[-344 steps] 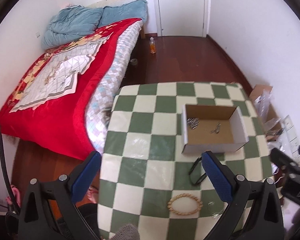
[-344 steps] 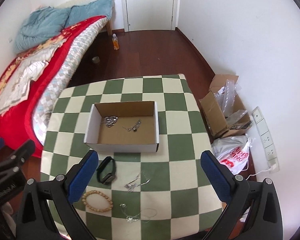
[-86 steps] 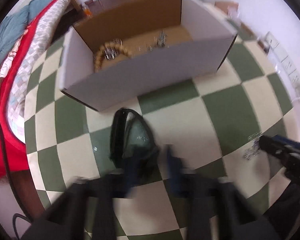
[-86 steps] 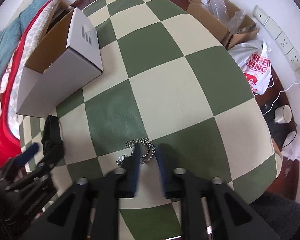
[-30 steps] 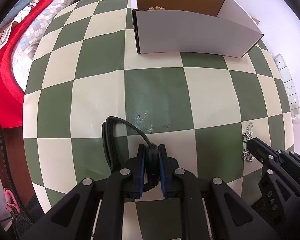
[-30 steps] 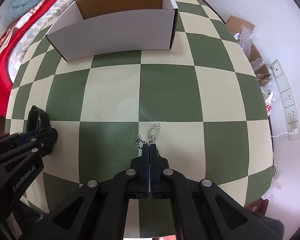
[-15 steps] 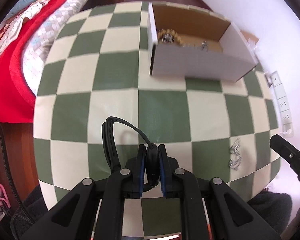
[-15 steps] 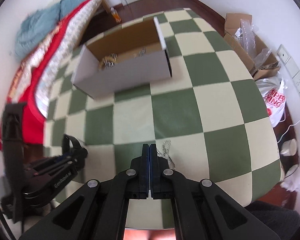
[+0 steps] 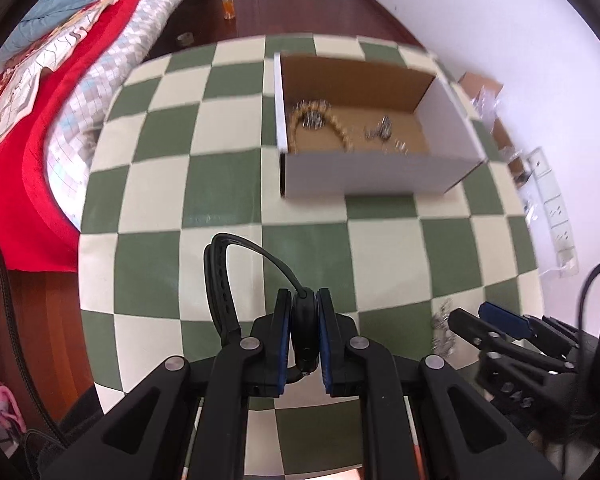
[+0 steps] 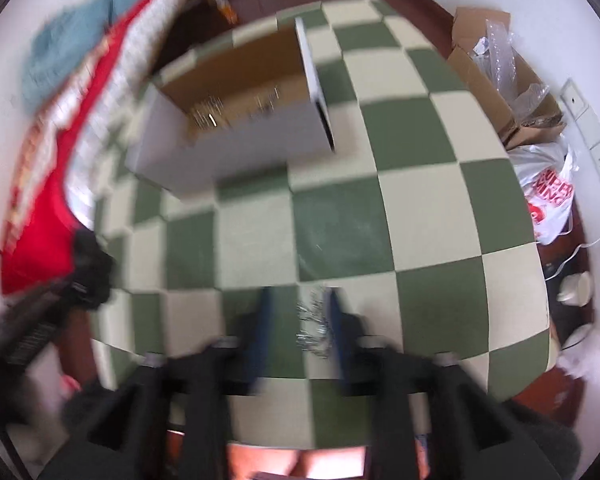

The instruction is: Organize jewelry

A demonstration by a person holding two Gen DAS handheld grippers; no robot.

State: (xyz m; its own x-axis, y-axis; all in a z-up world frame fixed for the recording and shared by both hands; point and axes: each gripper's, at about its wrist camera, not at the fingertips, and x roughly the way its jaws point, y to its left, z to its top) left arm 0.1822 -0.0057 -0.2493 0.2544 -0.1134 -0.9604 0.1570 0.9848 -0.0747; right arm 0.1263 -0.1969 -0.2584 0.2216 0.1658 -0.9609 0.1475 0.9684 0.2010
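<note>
L gripper: clamped on the black watch band, pads squeezing its body; strap loops up and left, looks lifted off the checkered table. Same hold as 0.5 s ago, so I read this one as ready to carry.
Box: white cardboard, far side of table, well apart from both tools. Bead bracelet and a couple of small silver bits already lie in it. 11.5 s ago the beads were out on the table near me, so that piece is done.
R gripper: big change. Fingers now parted; 0.5 s ago they were pinched tight together. Pic is smeared by motion.
Silver chain: sits in the gap btwn the R fingers, near the table's front edge. Can't tell if it's resting on the cloth or dropping. I judge the pinch was lost or let go, so it needs a re-grab before it goes to the box.
</note>
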